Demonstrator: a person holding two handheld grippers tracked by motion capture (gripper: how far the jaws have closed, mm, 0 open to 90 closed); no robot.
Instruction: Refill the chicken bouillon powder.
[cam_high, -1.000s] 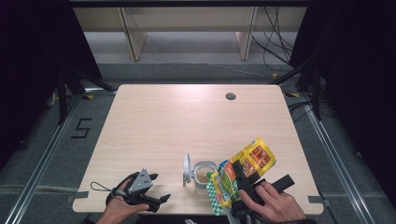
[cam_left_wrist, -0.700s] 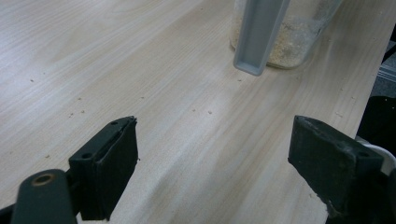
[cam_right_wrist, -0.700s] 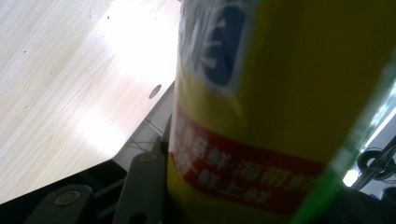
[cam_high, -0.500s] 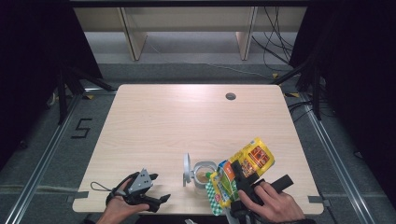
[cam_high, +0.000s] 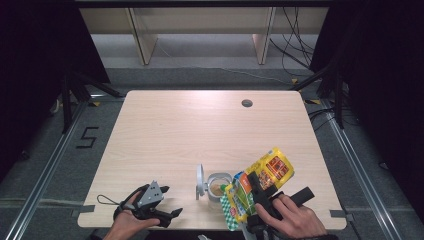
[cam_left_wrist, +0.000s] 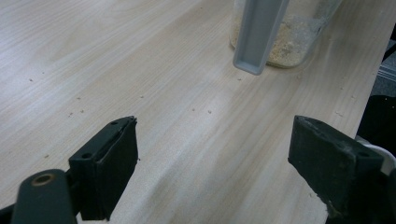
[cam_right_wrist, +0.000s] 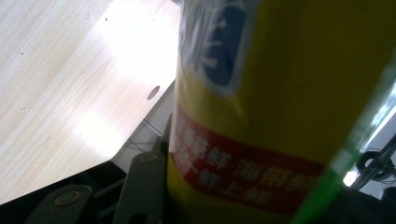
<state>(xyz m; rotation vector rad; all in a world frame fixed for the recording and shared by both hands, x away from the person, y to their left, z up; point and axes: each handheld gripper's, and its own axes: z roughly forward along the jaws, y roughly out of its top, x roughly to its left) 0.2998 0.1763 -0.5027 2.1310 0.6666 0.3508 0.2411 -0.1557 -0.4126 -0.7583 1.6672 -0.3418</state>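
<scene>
Right gripper (cam_high: 256, 186) clamps a yellow snack bag (cam_high: 260, 182) at the table's near right edge; left gripper (cam_high: 172, 214) idle.

Right jaws part-closed, pressed on the bag, which tilts over the open clear jar (cam_high: 218, 186), touching or just beside its rim. Jar holds pale crumbs, grey hinged lid (cam_high: 200, 181) standing up on its left. Left gripper sits low on the wooden table (cam_high: 200, 125) near the front left, jaws wide apart, nothing between them, aimed at the jar.

The setting was a laboratory recording station: a bare wooden bench (cam_high: 200, 130) stood on grey carpet inside black curtains (cam_high: 35, 60), with metal floor rails (cam_high: 45, 175), loose cables (cam_high: 295, 55) and a taped floor marking (cam_high: 87, 137).
</scene>
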